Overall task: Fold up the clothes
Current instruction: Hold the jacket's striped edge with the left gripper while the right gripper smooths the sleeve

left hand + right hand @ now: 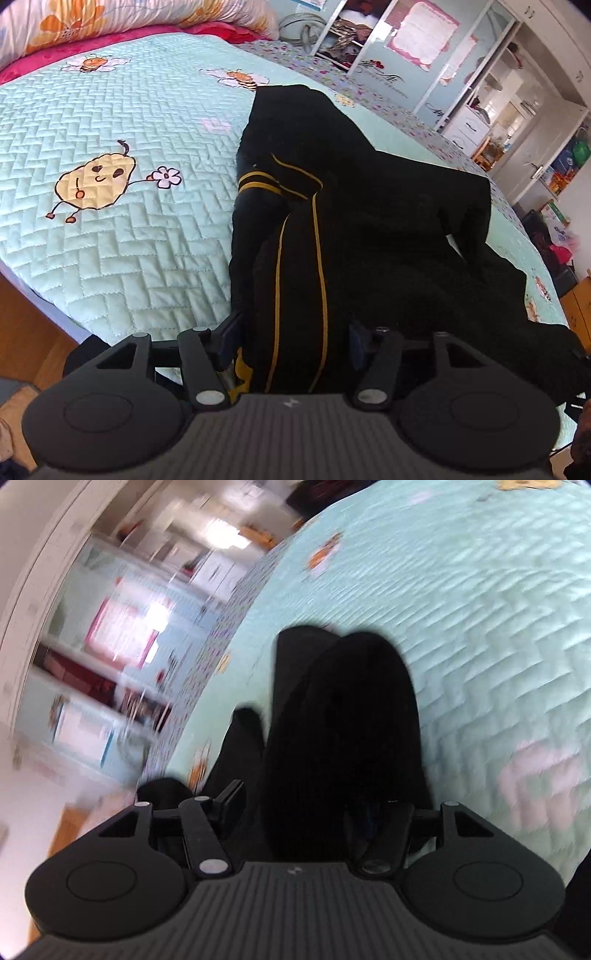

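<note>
Nearest the lens, black cloth with yellow stripes (295, 280) is being straddled by the left gripper (295, 339), its jaws parted and not pressing. The stripes are being shown only in the left wrist view; in the blurred right wrist view the same garment (343, 720) is being seen as plain black between the spread, unclenched jaws of the right gripper (317, 812). The garment is lying crumpled on a mint quilted bedspread (122, 236). Open white shelves (343, 37) are being shown far right.

Right wrist view motion-blurred, shelves (110, 657) unreadable; black garment (343, 738) hides the right gripper's (314, 812) right finger and pad contact.
</note>
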`<state>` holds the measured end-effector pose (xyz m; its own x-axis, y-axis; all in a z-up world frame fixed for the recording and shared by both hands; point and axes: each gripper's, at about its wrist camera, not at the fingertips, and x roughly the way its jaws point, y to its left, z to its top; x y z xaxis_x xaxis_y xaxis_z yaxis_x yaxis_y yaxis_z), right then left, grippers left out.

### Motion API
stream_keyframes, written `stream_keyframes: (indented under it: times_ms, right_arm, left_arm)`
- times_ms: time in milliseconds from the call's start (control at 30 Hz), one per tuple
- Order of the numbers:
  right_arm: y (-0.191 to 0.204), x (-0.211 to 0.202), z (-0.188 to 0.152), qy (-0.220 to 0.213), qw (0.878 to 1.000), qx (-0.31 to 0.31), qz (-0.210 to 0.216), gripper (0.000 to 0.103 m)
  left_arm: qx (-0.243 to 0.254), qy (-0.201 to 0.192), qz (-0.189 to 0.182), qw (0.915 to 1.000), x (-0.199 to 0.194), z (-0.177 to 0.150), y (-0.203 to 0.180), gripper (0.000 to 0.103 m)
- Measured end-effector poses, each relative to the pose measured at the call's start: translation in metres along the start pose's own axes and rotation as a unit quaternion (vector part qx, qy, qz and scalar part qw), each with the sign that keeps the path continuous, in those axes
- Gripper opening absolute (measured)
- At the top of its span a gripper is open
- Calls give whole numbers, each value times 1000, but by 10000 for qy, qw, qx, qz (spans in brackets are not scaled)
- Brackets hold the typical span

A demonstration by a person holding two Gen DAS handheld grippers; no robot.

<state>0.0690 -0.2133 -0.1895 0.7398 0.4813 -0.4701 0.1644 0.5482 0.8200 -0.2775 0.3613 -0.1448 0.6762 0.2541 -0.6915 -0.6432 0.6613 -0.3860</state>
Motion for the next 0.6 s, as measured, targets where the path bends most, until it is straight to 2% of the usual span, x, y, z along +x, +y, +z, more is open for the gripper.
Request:
stream_keyframes:
  times_ms: [67, 133, 200, 233, 267, 300, 367, 433, 533, 600]
  right_arm:
    - [-24, -2, 16, -253, 9963, 823, 49, 65]
    - [-52, -2, 31, -490, 9833, 1738, 209, 66]
    - [-73, -3, 44, -622, 9699, 2339, 275, 67]
    - [-76, -5, 53, -704, 9679, 2393, 321, 67]
    - [-67, -15, 66, -992, 9707, 2146, 418, 59]
    - [-59, -25, 79, -1278, 9721, 1897, 513, 56]
    - [-30, -50, 102, -1834, 9753, 1045, 652, 56]
    - [0, -74, 114, -2330, 9708, 35, 566, 56]
    - [12, -81, 120, -2128, 9753, -595, 9, 57]
    - [2, -87, 105, -2292, 9704, -632, -426, 58]
  left_arm:
    - [13, 5, 71, 10000, 2, 2, 2, 61]
    - [3, 14, 122, 9999, 1, 2, 4, 61]
    - [14, 41, 168, 9998, 2, 4, 4, 61]
    - [38, 61, 199, 9998, 1, 4, 3, 61]
    - [65, 81, 232, 9997, 1, 5, 2, 61]
    - [102, 98, 269, 9995, 1, 7, 0, 61]
    - [199, 104, 330, 9992, 0, 9, -3, 61]
    - [238, 87, 387, 9989, 0, 10, -5, 60]
    - [182, 13, 417, 9990, 0, 10, -9, 57]
    - [176, -28, 375, 9991, -2, 8, -12, 57]
